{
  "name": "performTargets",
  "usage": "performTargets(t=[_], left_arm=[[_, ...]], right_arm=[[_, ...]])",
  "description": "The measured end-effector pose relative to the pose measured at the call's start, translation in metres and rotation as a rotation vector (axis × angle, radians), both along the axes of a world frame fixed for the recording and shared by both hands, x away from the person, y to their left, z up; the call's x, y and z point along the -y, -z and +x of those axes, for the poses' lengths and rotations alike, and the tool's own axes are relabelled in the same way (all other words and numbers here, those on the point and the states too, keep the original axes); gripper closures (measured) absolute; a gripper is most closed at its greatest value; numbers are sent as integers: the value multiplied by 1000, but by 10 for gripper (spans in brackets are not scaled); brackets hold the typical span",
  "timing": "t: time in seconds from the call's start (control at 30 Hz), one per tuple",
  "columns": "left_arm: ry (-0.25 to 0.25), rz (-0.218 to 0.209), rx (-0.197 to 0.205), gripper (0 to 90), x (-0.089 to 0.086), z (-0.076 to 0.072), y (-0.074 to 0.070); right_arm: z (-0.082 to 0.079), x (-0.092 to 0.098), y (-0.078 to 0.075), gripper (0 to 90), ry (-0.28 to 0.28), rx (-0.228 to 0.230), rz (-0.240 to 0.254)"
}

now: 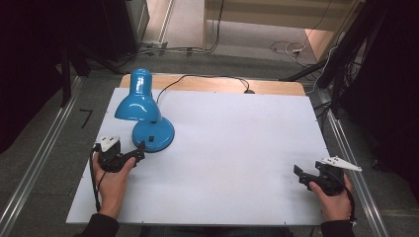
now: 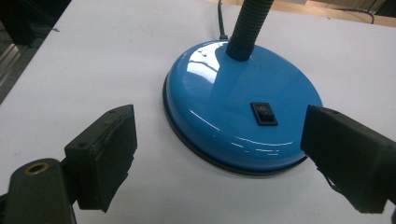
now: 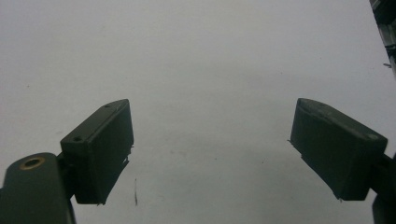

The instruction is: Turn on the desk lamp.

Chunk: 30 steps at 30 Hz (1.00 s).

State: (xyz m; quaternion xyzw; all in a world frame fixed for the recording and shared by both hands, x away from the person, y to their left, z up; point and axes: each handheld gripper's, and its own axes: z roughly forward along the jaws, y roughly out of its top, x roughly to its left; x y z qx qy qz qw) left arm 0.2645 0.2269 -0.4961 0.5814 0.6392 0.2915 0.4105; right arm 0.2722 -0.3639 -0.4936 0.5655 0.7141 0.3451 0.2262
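Both hands are sitting at the table's [image 1: 222, 207] near edge. We are holding the left gripper [image 1: 138, 150] wide open, empty, beside the lamp base [image 2: 233, 121]; the right gripper [image 1: 301, 175] is gaping empty over bare board.

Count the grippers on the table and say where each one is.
2. The left gripper is at the table's near left, jaws open by the lamp base. The right gripper is at the near right, jaws open over bare table.
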Motion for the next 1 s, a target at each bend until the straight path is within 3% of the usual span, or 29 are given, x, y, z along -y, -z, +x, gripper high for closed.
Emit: performTargets(t=[0.8, 1.0], left_arm=[[2, 9, 2, 131, 5, 13, 1], [-5, 12, 5, 170, 6, 16, 2]], right_arm=[[1, -1, 0, 118, -7, 0, -2], [1, 0, 0, 118, -5, -3, 0]])
